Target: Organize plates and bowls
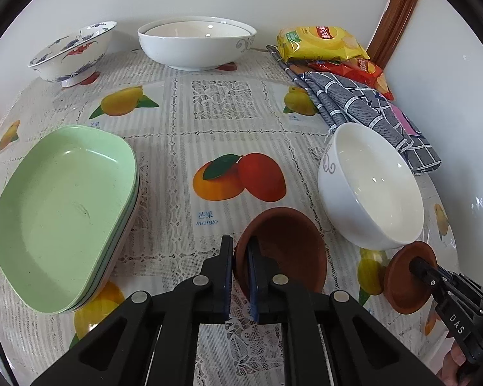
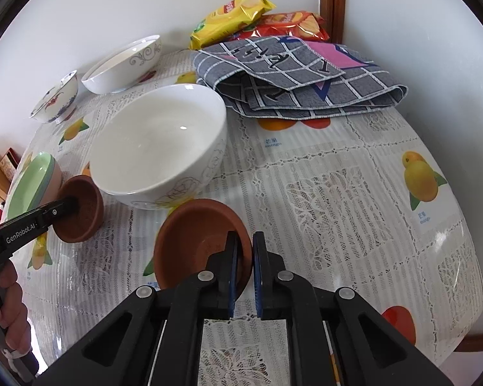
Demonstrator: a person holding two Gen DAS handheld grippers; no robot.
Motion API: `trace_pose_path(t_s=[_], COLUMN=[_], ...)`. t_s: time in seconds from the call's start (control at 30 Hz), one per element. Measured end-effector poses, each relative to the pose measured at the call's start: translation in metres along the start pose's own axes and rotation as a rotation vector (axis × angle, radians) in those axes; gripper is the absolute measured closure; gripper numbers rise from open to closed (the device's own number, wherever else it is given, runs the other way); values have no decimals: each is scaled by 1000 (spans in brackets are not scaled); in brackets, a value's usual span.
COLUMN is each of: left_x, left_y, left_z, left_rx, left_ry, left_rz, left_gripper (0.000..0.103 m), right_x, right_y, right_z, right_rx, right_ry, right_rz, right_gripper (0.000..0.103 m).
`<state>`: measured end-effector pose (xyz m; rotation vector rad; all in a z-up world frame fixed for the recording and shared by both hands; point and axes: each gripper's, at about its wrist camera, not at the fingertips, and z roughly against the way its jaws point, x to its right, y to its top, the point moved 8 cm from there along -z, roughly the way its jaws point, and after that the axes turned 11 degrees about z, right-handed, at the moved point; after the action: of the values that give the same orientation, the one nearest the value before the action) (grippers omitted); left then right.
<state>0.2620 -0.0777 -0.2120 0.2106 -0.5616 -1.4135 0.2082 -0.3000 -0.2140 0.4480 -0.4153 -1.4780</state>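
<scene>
At the near edge of the surface [image 1: 177, 148], the left gripper [image 1: 241, 273] has its fingers pinched on the rim of a small brown clay bowl [image 1: 283, 247], one finger inside and one outside. Just beside it toward the right edge, the right gripper [image 2: 244, 270] clamps the rim of a shallow brown clay saucer [image 2: 196, 244] the same way. Both pieces look stiff, light and brittle, with a matt face that should hold against the pads; the rim is the only sensible place to grip, and knocking either against the glazed ware could chip it. Directly behind them stands a deep white bowl [image 1: 370, 183], likely heavier and slicker. A stack of green plates [image 1: 64, 199] lies by the left edge. A folded grey checked cloth [image 2: 299, 77] sits toward the far right corner, with snack packets [image 2: 235, 16] behind it. Along the far edge are a wide white bowl [image 1: 196, 45] and a painted bowl [image 1: 71, 53]. Only the left wrist view shows the green stack's full face; only the right wrist view shows the person's hand [image 2: 6, 302] on the left grip.
</scene>
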Motion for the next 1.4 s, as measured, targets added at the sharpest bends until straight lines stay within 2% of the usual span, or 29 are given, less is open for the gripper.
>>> trace_pose_path(t_s=[0.3,0.9,1.4], left_x=[-2,10,8], left_y=[1,15,44], left_z=[17,72,76], left_rx=[29,137,185], left_ry=[-6,-33,-4], left_rz=[3,-27,-42], left_gripper=[94,94,94], right_x=[-10,-12,-18], right_y=[1,23,64], right_z=[17,74,75], right_rx=[31,150,183], right_ry=[12,22,7], right_rz=[14,5,17], right_gripper=[94,94,94])
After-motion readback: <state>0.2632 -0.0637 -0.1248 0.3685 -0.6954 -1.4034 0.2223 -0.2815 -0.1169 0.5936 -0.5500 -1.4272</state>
